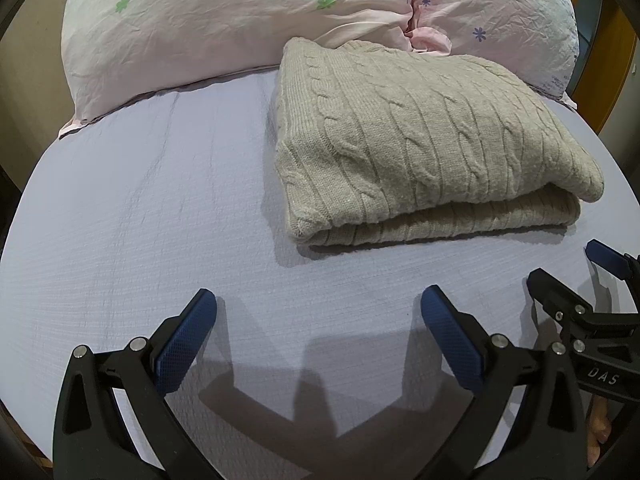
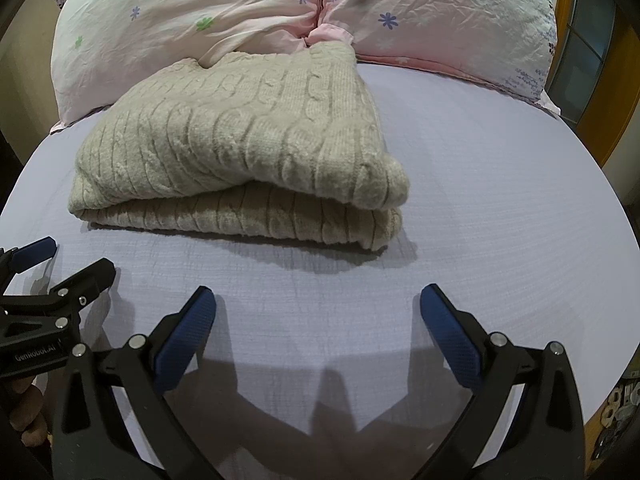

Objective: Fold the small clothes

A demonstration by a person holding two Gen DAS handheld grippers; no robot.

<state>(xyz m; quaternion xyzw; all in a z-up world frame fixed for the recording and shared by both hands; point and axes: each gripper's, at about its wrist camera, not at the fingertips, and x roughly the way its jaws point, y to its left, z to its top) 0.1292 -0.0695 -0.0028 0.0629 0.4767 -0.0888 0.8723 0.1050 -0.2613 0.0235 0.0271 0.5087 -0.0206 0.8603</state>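
Sweater lies folded on the bed; both grippers gape empty. Careless regrasping could drag its top layer askew.

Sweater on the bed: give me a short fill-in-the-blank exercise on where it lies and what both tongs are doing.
1. The beige cable-knit sweater lies ____ on the lavender sheet.
2. Its far edge touches the pink floral ____.
3. The left tongs and right tongs both stand ____, holding nothing.
4. Both tongs hover short of the sweater's ____ edge.

Missing words: folded; pillows; open; near
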